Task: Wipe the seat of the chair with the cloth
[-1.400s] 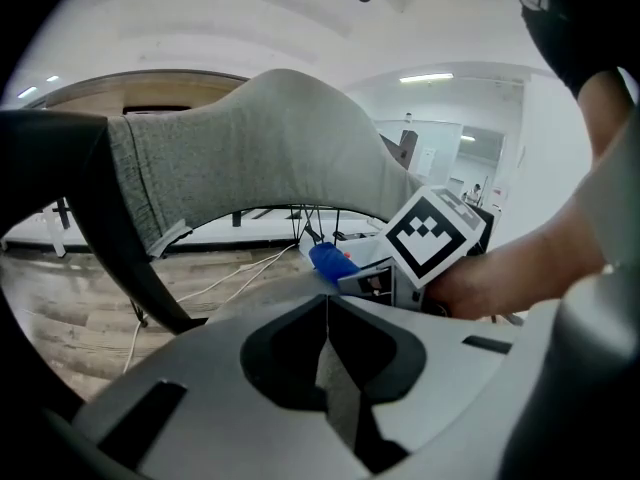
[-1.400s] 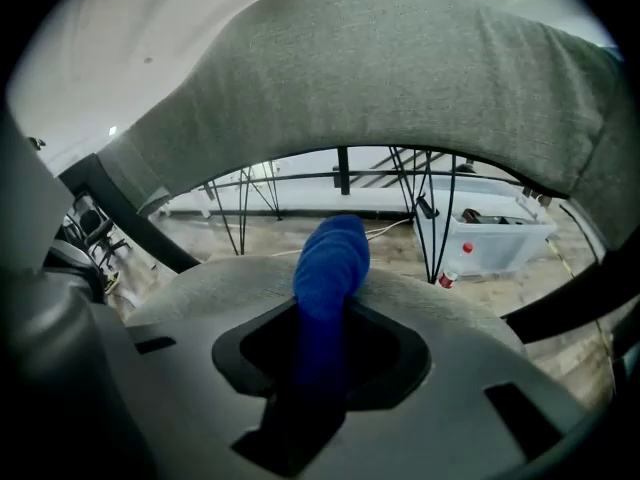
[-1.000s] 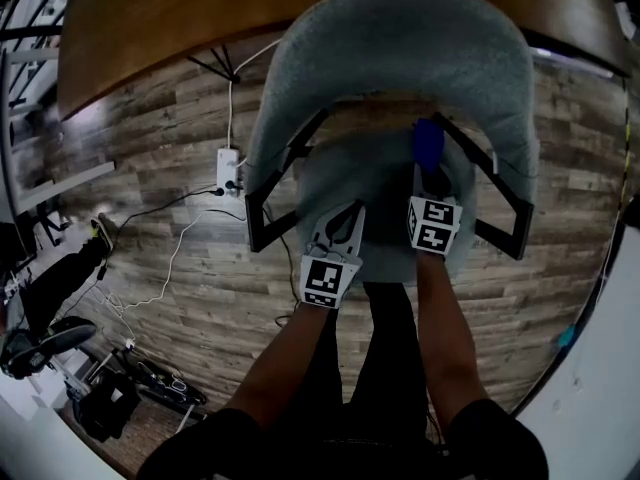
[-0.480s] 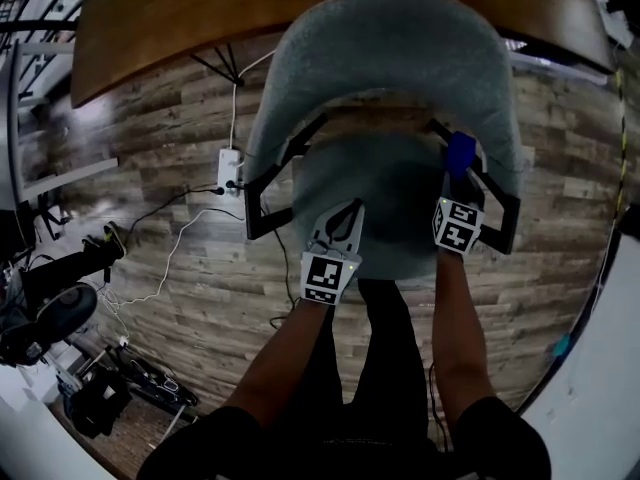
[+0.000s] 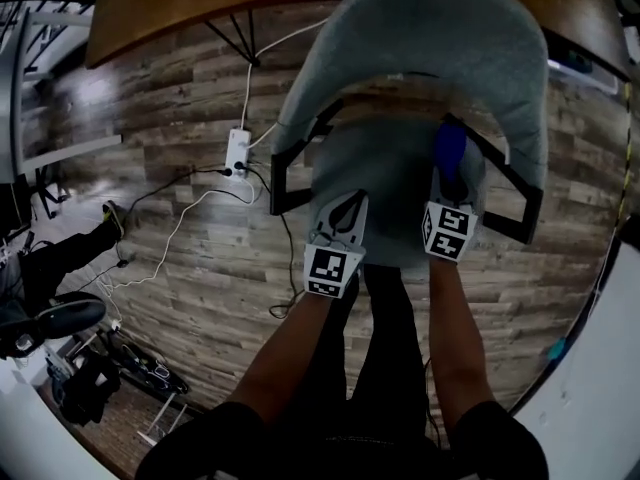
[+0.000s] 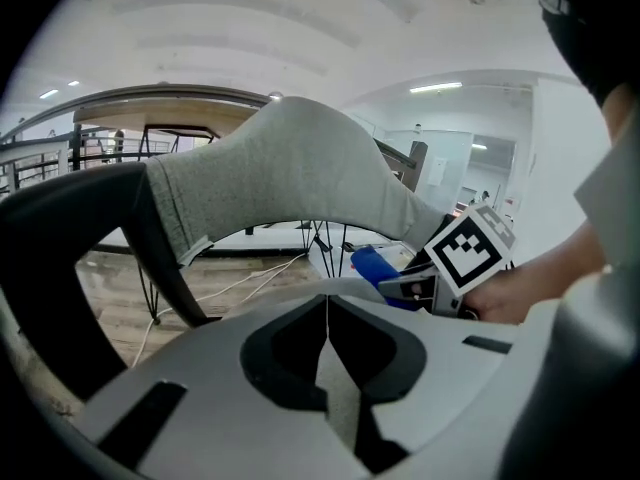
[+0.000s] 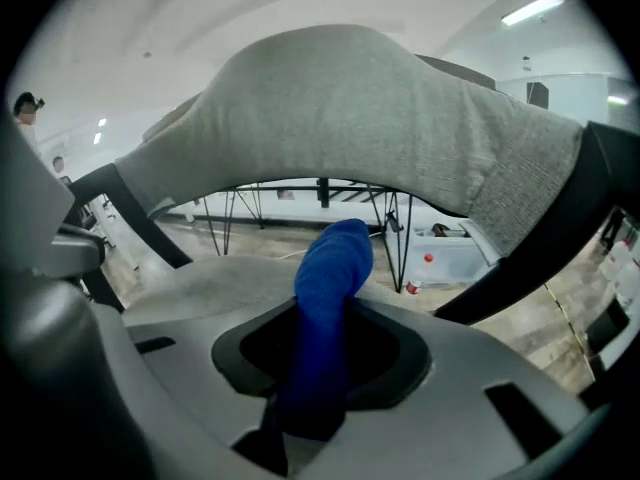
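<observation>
right tongs (image 5: pixel 447 190) clamp the blue cloth (image 5: pixel 450 146) on the seat (image 5: pixel 385 173), near its right edge; left tongs (image 5: pixel 343 203), closed and empty, at its front-left edge; middle bare.

Wood-plank floor (image 5: pixel 190 298); brown tabletop (image 5: pixel 180 3) at top; white power strip (image 5: pixel 238 154), cables (image 5: pixel 178 240) on floor.

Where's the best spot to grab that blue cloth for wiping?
Grip the cloth by its near end, coming from the seat's front edge, as the right gripper does. The cloth is a narrow roll, so jaws shut across one end leave the rest poking out ahead, free to rub the seat.
</observation>
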Motion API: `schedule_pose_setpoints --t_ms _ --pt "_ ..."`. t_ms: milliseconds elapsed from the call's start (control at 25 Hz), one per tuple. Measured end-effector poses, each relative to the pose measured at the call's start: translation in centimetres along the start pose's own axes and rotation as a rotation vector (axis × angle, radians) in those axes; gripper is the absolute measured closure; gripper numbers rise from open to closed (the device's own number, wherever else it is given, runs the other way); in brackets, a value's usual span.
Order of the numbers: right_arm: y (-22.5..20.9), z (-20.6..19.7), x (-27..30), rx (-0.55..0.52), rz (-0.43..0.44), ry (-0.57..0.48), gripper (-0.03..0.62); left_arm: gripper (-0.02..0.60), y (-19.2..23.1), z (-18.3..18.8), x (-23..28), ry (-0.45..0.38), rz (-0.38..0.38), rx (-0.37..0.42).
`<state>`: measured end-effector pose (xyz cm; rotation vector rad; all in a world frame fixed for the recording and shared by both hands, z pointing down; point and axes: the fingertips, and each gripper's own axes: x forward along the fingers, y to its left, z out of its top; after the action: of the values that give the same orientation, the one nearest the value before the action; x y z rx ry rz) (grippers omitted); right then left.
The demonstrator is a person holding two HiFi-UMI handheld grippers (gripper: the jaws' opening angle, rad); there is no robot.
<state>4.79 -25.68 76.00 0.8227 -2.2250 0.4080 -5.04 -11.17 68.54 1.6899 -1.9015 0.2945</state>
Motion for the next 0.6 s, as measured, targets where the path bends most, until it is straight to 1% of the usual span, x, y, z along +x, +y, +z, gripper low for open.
schedule_pose_setpoints --t_ms 240,360,520,600 --pt "8.4 -0.6 -0.8 -0.024 0.124 -0.027 0.48 0.571 2.2 -1.8 -3.3 0.001 0.039 -0.014" --pt "11.7 -1.3 -0.9 -0.05 0.166 -0.01 0.48 0.571 2.9 -2.9 -4.5 -0.008 0.058 -0.028" --pt "16.9 -1.6 -0.9 -0.061 0.222 -0.001 0.48 0.571 4.2 -4.1 -6.9 -0.004 0.075 0.008" --pt "19.1 -1.7 -0.9 -0.065 0.248 0.001 0.48 0.571 4.8 -4.4 -8.1 -0.009 0.088 -0.001"
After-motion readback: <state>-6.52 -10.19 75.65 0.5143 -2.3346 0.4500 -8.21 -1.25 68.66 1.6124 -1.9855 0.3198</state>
